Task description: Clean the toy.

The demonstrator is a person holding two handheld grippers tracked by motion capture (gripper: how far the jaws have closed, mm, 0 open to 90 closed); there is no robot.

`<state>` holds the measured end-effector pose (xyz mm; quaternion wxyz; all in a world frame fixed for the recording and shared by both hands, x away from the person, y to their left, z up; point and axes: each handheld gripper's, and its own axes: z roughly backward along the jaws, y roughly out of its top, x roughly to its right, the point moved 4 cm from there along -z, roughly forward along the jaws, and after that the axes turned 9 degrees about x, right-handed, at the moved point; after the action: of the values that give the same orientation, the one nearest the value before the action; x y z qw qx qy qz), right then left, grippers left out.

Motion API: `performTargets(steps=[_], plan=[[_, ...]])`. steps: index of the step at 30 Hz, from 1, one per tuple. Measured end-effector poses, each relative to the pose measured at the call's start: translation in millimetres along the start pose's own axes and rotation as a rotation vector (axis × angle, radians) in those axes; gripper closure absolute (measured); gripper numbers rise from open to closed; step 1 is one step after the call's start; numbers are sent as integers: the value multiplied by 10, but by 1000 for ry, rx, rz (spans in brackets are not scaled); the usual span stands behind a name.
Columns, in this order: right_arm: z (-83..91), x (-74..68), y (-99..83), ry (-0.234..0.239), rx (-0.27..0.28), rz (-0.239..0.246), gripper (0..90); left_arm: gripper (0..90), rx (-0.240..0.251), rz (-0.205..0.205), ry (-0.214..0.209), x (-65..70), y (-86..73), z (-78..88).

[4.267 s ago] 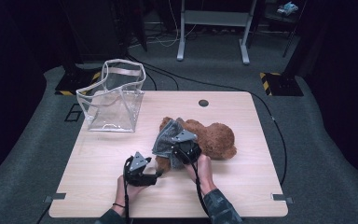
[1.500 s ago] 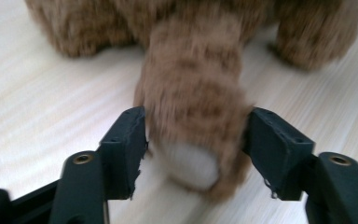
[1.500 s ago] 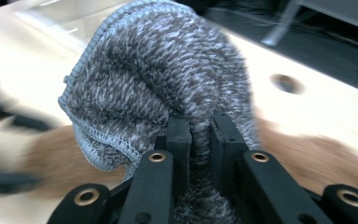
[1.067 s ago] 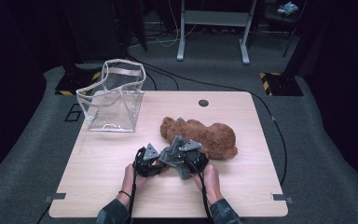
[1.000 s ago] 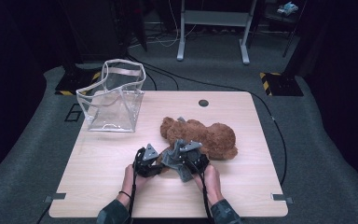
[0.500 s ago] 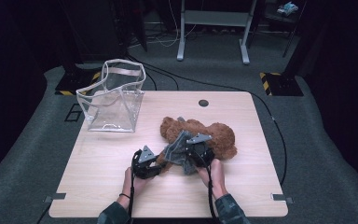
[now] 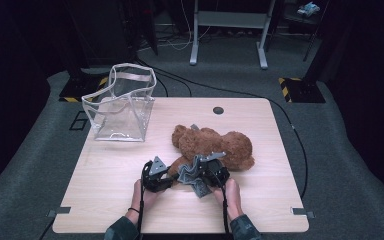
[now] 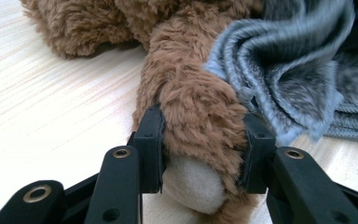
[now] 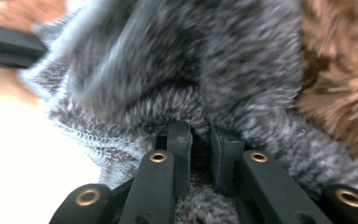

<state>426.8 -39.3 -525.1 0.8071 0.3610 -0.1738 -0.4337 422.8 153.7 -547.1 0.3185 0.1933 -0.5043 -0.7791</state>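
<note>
From above, my bench (image 7: pixel 130 170) sits in even overhead light while the room around it falls to black. Along my right tongs (image 9: pixel 199 140) the grey knit cloth (image 9: pixel 168 70) smears with motion blur and the wood glares white; along my left tongs (image 8: pixel 200 135) the teddy bear's paw (image 8: pixel 196 112) is sharp

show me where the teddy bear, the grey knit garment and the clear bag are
teddy bear (image 7: pixel 230 146), high view, on its brown body.
grey knit garment (image 8: pixel 303 70), left gripper view, on a ribbed fold beside the bear's limb.
clear bag (image 7: pixel 122 117), high view, on its transparent front wall.
</note>
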Motion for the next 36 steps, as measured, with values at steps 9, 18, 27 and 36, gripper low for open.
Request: performTargets(steps=[9,18,27,36], plan=[[22,-5,123,-92,45,43,802,595,4,2,0,-1,-1,-1],[489,80,479,-46,226,34,797,593,13,3,2,3,-1,-1],[251,233,855,-123,189,38,797,593,6,-3,-1,6,-2,8],[581,752,475,-247,201,-62,804,593,14,-10,4,12,-2,6]])
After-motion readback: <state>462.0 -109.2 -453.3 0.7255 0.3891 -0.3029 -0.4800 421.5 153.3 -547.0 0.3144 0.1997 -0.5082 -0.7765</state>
